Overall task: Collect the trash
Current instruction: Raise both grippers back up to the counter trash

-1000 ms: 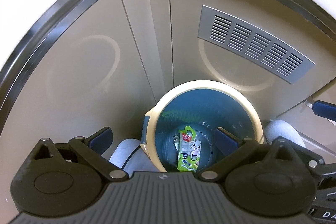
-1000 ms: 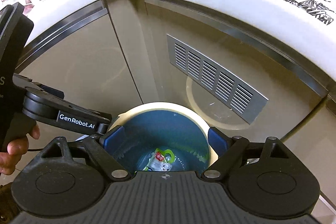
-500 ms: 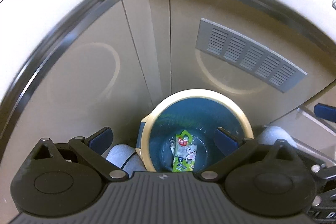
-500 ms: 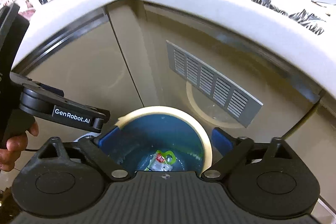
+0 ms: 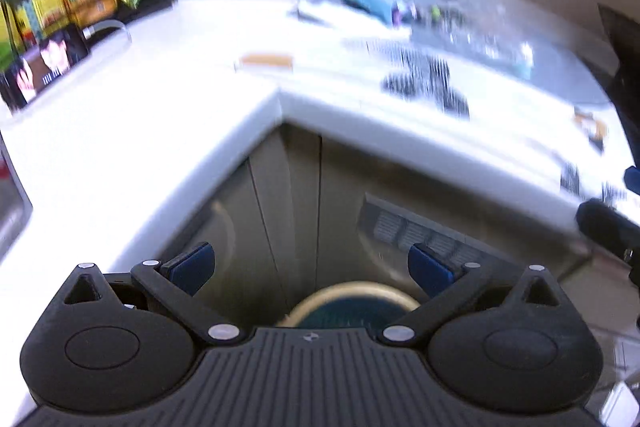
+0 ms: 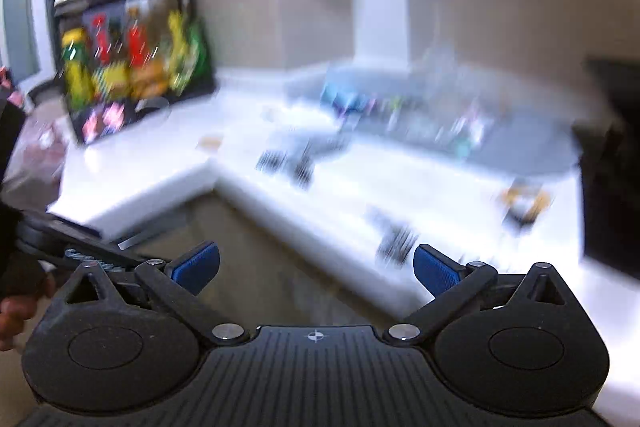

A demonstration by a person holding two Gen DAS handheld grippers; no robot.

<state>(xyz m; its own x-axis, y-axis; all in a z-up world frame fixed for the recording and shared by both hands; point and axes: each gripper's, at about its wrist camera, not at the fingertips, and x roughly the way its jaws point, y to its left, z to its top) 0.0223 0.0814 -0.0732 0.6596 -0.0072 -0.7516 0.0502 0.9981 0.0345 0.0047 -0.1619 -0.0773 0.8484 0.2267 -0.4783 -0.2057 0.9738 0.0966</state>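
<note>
Worktop (image 5: 160,115): white, L-shaped, its inner corner facing both cameras; both views are smeared by motion blur.
Cabinet fronts (image 5: 288,211): beige panels below the worktop edge, with a grey slatted vent (image 5: 412,231) on the right-hand panel.
Rack (image 6: 132,67): black wire shelf at the far left of the worktop, holding bottles with red caps and yellow and green packets; labels too blurred to read.
Bin (image 5: 352,307): round, cream rim, dark blue inside, on the floor against the cabinet corner; only its far rim shows above the left claw's body, and its contents are hidden.
Trash on the worktop: dark striped wrappers (image 5: 424,83) near the corner, a tan flat piece (image 5: 266,61) left of them, an orange-and-dark scrap (image 6: 524,203) farther right, and a clutter of blue, purple and clear items (image 5: 384,7) at the back; what each is cannot be told.
Left claw (image 5: 311,269): jaws wide apart, nothing between the blue pads (image 5: 192,267); it sits above the bin, pointing toward the cabinet corner.
Right claw (image 6: 316,269): jaws wide and have just been opening, nothing between them; a striped wrapper (image 6: 396,243) lies on the worktop edge beyond its right pad.
Person's hand (image 6: 16,303): at the left edge of the right wrist view, gripping the left tool's dark handle.
</note>
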